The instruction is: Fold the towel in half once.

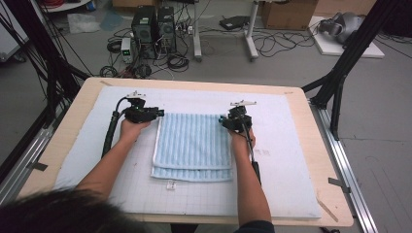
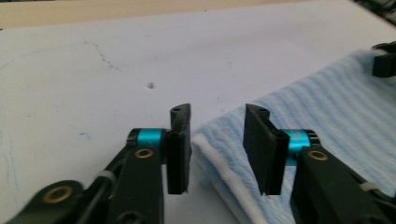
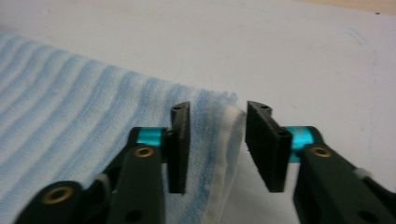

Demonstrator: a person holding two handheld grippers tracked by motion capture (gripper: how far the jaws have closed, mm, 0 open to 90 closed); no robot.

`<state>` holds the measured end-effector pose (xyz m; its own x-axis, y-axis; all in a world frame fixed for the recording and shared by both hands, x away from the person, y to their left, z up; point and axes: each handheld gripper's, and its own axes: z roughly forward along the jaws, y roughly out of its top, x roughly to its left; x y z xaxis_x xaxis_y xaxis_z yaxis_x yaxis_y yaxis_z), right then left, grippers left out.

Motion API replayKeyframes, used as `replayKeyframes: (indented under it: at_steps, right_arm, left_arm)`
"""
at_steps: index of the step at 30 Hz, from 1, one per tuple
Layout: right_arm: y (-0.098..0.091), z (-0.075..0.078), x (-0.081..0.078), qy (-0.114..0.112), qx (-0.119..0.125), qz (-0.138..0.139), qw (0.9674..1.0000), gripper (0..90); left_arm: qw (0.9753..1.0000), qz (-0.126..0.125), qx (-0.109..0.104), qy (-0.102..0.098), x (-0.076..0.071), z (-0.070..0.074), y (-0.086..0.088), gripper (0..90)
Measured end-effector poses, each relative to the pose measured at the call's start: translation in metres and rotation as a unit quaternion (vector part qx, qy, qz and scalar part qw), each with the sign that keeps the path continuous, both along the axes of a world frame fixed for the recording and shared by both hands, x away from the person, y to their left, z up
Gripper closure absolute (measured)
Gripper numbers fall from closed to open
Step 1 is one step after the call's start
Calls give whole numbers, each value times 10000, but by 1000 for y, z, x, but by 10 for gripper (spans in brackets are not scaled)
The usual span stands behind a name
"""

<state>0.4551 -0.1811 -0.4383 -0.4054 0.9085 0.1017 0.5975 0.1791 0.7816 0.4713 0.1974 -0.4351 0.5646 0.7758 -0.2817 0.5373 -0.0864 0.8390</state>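
The folded towel [image 1: 193, 145] was found flat on the table [image 1: 316, 165], long axis toward the person. Left gripper [image 1: 154, 114] and right gripper [image 1: 224, 121] flanked its far corners, jaws parted, nothing clamped.

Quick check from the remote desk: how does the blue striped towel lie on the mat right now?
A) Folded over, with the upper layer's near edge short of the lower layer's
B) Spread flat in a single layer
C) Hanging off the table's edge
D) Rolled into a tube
A: in the high view the towel shows two stacked layers on the white mat, the lower layer's edge peeking out nearest the person.
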Motion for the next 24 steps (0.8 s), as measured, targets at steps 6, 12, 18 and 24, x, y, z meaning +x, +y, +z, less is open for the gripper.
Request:
replayKeyframes:
  at_steps: [6, 12, 18, 24]
  right_arm:
    - [-10, 17, -22, -170, 95, 248, 9995, 421]
    - [-17, 29, -55, -278, 70, 568, 9980, 313]
    - [-21, 32, -82, -207, 38, 690, 9974, 216]
    - [-25, 32, -104, -281, 108, 868, 9958, 255]
  left_arm:
    - [9994, -225, -182, -171, -34, 7, 7, 424]
    - [9980, -312, -307, -457, -74, 9, 16, 385]
    - [9980, -354, -321, -420, -101, 7, 21, 267]
    - [9980, -426, -236, -403, -122, 4, 21, 208]
